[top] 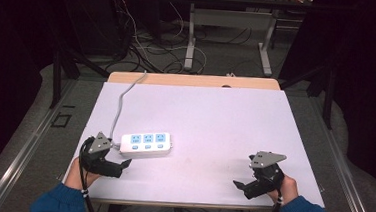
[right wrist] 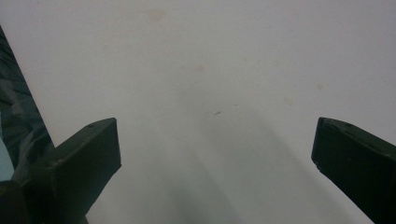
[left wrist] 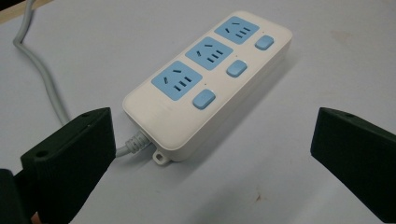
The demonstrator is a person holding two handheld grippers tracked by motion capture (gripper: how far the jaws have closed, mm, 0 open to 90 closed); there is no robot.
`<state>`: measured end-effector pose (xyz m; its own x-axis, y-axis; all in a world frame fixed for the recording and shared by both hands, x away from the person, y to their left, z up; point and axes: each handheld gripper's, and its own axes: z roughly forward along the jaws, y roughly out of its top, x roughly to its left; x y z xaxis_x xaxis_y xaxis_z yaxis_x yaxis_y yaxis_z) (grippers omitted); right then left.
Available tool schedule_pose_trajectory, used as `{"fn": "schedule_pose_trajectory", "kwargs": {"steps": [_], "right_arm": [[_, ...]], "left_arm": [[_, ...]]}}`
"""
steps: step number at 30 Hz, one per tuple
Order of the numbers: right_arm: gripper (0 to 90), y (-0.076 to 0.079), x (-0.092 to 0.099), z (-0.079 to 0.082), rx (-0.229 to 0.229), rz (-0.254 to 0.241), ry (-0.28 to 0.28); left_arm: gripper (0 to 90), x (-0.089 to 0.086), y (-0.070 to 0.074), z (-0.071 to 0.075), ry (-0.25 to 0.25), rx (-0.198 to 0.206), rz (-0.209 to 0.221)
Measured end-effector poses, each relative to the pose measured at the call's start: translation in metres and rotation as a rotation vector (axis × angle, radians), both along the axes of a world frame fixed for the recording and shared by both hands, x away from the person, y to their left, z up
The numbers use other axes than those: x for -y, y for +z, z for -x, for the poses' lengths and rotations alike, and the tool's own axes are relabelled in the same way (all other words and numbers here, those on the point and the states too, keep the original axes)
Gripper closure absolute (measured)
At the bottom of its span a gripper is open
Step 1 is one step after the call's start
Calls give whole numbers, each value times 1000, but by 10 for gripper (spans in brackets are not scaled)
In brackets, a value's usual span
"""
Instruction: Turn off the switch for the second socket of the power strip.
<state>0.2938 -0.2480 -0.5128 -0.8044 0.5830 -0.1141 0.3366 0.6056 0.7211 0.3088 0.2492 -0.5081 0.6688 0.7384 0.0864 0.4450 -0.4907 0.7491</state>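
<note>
White plastic power strip (top: 146,144) with three blue sockets lies flat on the pale table (top: 215,118), left of centre and toward the near edge. Its long axis runs roughly left to right across the table, with the grey cord (top: 122,99) leaving its left end and trailing off over the far edge. The left gripper (top: 120,167) sits just beside that cord end, slightly nearer the person, jaws spread wide and holding nothing; in the left gripper view the strip (left wrist: 208,79) lies ahead between the jaws, angled away to the upper right. The right gripper (top: 243,186) rests well apart over bare table, jaws likewise spread and empty. The left hand is judged much the nearer for any grasp.
</note>
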Motion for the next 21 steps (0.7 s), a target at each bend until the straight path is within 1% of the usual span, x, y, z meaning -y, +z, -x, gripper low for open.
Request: {"fn": "schedule_pose_trajectory", "kwargs": {"steps": [2, 5, 8, 10, 11, 12, 14, 18, 21], "right_arm": [[9, 0, 0, 0, 0, 0, 0], [9, 0, 0, 0, -1, 0, 1], [10, 0, 0, 0, -4, 3, 4], [9, 0, 0, 0, -7, 3, 1], [9, 0, 0, 0, -5, 4, 4], [9, 0, 0, 0, -5, 4, 4], [9, 0, 0, 0, -4, 4, 4], [9, 0, 0, 0, -6, 5, 2], [9, 0, 0, 0, -4, 6, 4]], "left_arm": [[2, -2, -1, 2, 4, -3, 16], [2, -6, -2, 5, 9, -5, 17], [2, -9, -4, 6, 4, -10, 24], [2, -11, -5, 8, -3, -7, 25], [2, -12, -5, 9, -2, -13, 27], [2, -12, -6, 10, -1, -6, 34], [2, -14, -6, 11, -3, -12, 29], [2, -16, -9, 14, 0, -3, 41], [2, -18, -9, 16, -1, -5, 38]]}}
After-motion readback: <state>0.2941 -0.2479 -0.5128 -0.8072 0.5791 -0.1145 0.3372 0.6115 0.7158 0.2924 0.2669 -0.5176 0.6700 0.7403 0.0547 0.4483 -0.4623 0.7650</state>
